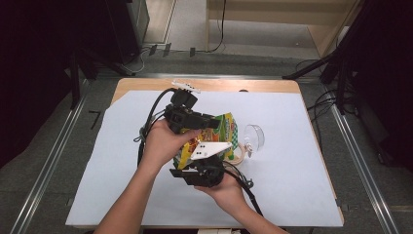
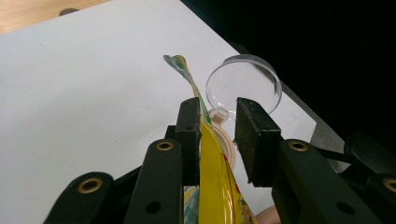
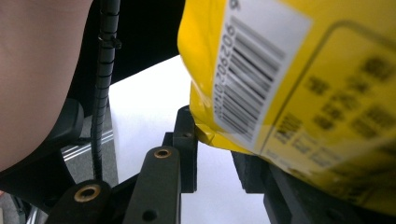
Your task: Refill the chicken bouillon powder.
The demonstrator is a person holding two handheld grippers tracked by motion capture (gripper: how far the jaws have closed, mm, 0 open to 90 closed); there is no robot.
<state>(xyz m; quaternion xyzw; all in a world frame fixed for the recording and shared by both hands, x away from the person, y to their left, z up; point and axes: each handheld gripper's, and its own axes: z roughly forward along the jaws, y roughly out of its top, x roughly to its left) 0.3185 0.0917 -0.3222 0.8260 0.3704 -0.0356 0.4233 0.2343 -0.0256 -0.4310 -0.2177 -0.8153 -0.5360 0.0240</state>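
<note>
Pouch (image 1: 225, 130), yellow and green, is held above the white sheet (image 1: 292, 185) at mid-table, between both grippers. Left gripper (image 2: 218, 140) has the pouch's top edge lying against one pad; the other pad stands off, so no clamp there. Right gripper (image 3: 219, 154): grip cannot be told, the pouch hides one jaw. Judged step: tearing or pouring into the jar (image 1: 237, 152). Next move calls for a firm pinch. Count: one pouch, one jar, one clear lid (image 1: 254, 137), two grippers.
</note>
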